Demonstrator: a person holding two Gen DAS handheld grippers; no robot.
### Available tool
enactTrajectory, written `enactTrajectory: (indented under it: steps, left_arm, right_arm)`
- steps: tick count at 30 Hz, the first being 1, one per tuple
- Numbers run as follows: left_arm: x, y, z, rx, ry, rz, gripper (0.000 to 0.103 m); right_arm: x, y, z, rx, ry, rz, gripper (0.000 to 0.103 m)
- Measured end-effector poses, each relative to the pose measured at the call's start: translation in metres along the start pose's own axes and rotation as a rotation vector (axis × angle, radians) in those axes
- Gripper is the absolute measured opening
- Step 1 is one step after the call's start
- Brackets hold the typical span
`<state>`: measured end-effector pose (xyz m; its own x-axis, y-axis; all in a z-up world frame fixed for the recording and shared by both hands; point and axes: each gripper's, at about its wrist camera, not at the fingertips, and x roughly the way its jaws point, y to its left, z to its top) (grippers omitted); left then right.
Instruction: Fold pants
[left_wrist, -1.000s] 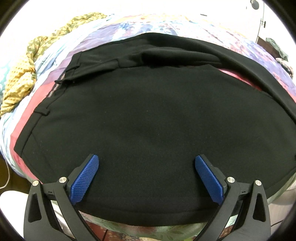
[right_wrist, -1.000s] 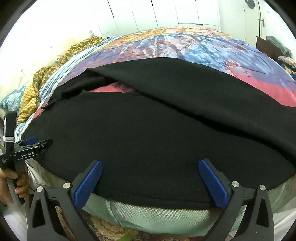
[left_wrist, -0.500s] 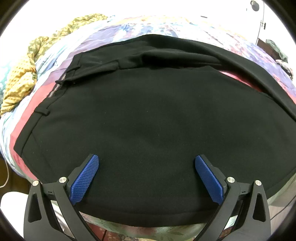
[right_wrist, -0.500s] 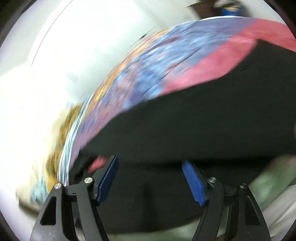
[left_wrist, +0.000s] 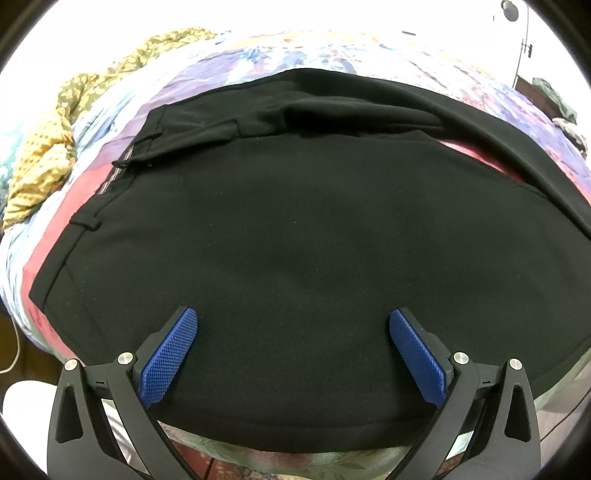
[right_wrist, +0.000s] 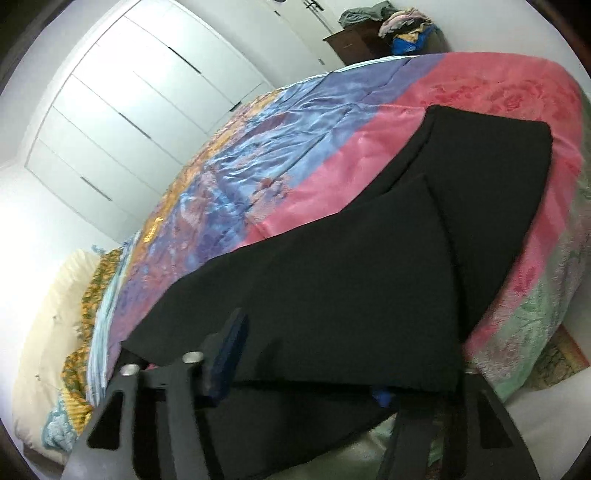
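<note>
Black pants (left_wrist: 295, 221) lie spread on a patchwork bedspread (left_wrist: 332, 51), waistband and belt loops at the left. My left gripper (left_wrist: 293, 332) hovers open just above the near part of the pants, with nothing between its blue pads (left_wrist: 168, 360). In the right wrist view the pants' legs (right_wrist: 351, 277) run away toward the hems, one leg lying over the other. My right gripper (right_wrist: 306, 369) is rolled over at the near leg edge and its jaws are closing. A fold of black cloth sits between them and hides most of the right finger.
A yellow patterned cloth (left_wrist: 40, 158) is bunched at the bed's far left beside a cream pillow (right_wrist: 48, 314). White wardrobe doors (right_wrist: 129, 110) stand behind the bed. A dark cabinet with piled clothes (right_wrist: 399, 26) is in the far corner. A rug (right_wrist: 554, 358) lies below the bed's edge.
The right gripper swept sideways along the pants and rolled over, and its jaws narrowed around the leg cloth. The left gripper stayed where it was, open.
</note>
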<state>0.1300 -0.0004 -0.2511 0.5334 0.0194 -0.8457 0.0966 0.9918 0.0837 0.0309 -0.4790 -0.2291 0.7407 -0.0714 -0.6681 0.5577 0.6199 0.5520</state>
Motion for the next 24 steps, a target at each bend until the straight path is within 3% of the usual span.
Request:
enactTrajectory:
  steps: [1,4,6,10,12,15,18,22,23,24]
  left_arm:
    - [-0.001,0.000,0.001,-0.002,0.007,0.001,0.103]
    - [-0.007,0.003,0.016,-0.016,0.073,-0.017,0.102]
    - [-0.014,0.019,0.044,-0.118,0.083,-0.147,0.102]
    - [-0.004,0.047,0.115,-0.316,0.078,-0.310,0.102]
    - [0.025,0.052,0.158,-0.400,0.129,-0.464,0.102]
    - [0.066,0.047,0.203,-0.494,0.196,-0.547,0.102]
    - [0.099,0.034,0.232,-0.559,0.252,-0.559,0.102]
    - [0.125,0.022,0.244,-0.597,0.298,-0.538,0.101]
    - [0.129,0.022,0.245,-0.613,0.300,-0.533,0.091]
    - [0.132,0.023,0.244,-0.637,0.294,-0.538,0.075]
  right_arm:
    - [0.000,-0.002,0.002,0.008,-0.001,-0.017,0.013]
    - [-0.010,-0.003,0.009,0.035,0.000,0.008,0.006]
    - [-0.025,0.010,0.015,-0.002,-0.005,0.064,0.005]
    - [-0.071,0.055,0.025,-0.192,-0.039,0.180,0.005]
    - [-0.094,0.074,0.027,-0.283,-0.062,0.223,0.005]
    - [-0.120,0.092,0.027,-0.354,-0.088,0.279,0.005]
    - [-0.143,0.100,0.023,-0.395,-0.105,0.333,0.005]
    - [-0.174,0.103,0.022,-0.459,-0.116,0.418,0.005]
    - [-0.183,0.102,0.022,-0.480,-0.112,0.451,0.005]
    - [-0.185,0.101,0.022,-0.488,-0.104,0.465,0.005]
